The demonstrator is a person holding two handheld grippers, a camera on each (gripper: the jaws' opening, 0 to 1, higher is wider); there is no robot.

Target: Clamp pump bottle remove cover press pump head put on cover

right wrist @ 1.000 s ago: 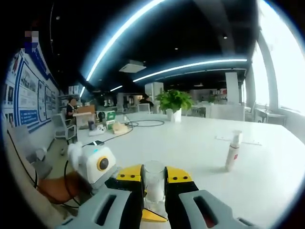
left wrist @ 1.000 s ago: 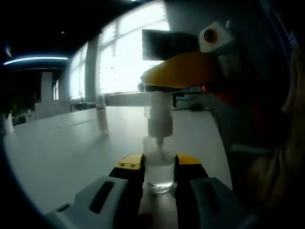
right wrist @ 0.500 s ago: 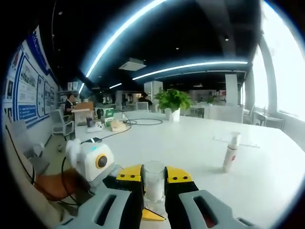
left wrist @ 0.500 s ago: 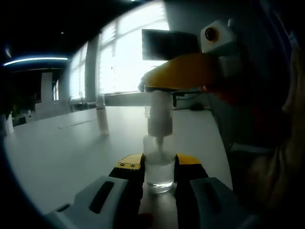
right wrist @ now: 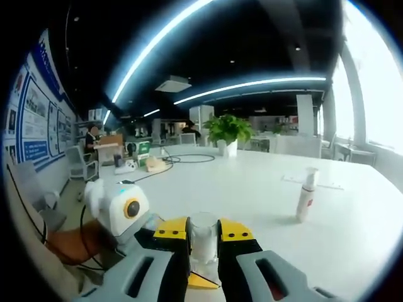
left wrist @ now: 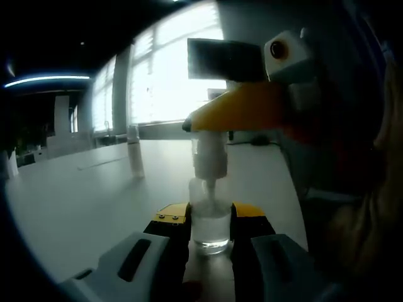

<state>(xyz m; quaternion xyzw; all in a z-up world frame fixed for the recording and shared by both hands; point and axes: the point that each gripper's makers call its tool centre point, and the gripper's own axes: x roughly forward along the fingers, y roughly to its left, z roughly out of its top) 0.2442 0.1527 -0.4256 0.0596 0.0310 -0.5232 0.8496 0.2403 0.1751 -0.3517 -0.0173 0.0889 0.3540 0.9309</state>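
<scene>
Your left gripper grips the clear pump bottle at its base, steadying it upright on the table. Your right gripper pinches the clear cover — its yellow jaw bears down on the pump head, likely to press it.

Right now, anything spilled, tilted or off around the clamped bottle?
Nothing stands out. The clear pump bottle stands upright in the left gripper, the right gripper holds the clear cover, and the white table looks dry.
</scene>
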